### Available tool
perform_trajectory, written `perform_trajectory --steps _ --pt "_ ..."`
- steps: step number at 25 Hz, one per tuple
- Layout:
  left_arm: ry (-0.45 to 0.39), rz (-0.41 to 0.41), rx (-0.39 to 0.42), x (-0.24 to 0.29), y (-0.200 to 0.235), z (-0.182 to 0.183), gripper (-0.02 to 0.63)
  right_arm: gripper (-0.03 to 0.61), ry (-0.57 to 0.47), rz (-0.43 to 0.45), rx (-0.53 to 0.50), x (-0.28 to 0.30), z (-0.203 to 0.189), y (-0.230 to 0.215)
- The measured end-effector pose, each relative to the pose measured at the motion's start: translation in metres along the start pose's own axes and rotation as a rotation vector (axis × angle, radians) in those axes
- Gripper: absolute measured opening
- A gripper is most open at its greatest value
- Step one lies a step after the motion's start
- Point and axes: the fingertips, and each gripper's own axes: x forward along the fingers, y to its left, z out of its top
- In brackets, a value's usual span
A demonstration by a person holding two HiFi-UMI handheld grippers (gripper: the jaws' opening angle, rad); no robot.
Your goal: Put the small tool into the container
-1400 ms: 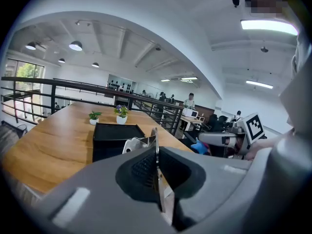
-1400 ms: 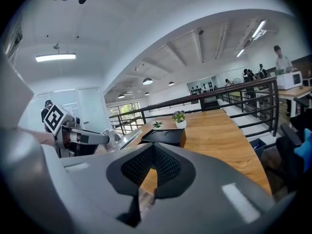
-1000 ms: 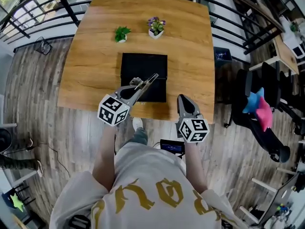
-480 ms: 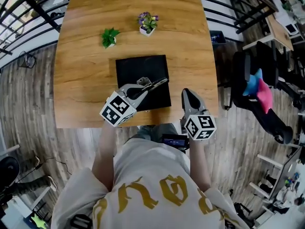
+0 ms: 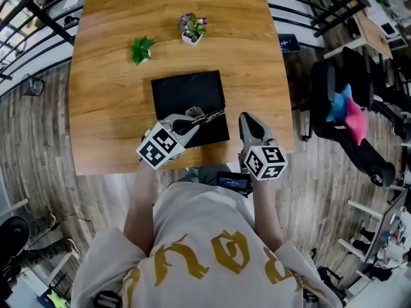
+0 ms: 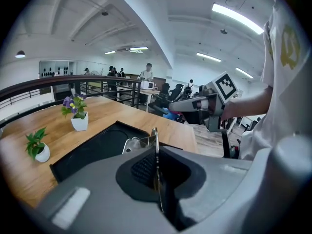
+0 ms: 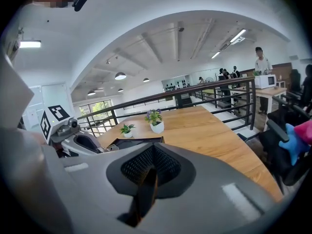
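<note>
A shallow black container (image 5: 186, 92) lies on the wooden table (image 5: 109, 108). My left gripper (image 5: 194, 122) hovers over its near edge, shut on a small thin metal tool (image 5: 204, 115) that points right, toward the container's near right corner. From the left gripper view the tool (image 6: 138, 142) stands edge-on between the shut left gripper (image 6: 156, 152) and sticks out above the container (image 6: 92, 147). My right gripper (image 5: 248, 123) is shut and holds nothing, at the table's near edge to the right of the container. The right gripper view shows that right gripper (image 7: 150, 173) and the container (image 7: 131, 142) to its left.
Two small potted plants stand beyond the container: a green one (image 5: 141, 49) and a purple-flowered one (image 5: 192, 27). A black railing (image 5: 302, 11) runs round the table's far side. An office chair with a blue and pink item (image 5: 343, 111) stands at the right.
The left gripper has turned, and the tool now points more to the right and lies flatter over the container's near edge. The right gripper has hardly moved.
</note>
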Motion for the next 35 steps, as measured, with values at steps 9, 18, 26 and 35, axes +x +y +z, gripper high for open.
perform_trajectory --steps 9,18,26,35 --pt "0.06 -0.012 -0.051 0.004 0.002 -0.023 0.002 0.026 0.039 0.07 -0.021 0.018 -0.008 0.009" --pt "0.138 -0.07 -0.085 0.027 -0.004 -0.048 0.002 0.026 0.061 0.043 0.008 0.01 -0.023 -0.007" --pt "0.182 -0.101 -0.096 0.044 -0.003 -0.06 0.002 0.025 0.059 0.038 0.011 0.012 -0.025 -0.014" --pt "0.221 -0.195 -0.134 0.054 -0.011 -0.066 0.002 0.025 0.07 0.047 0.016 0.018 -0.026 -0.017"
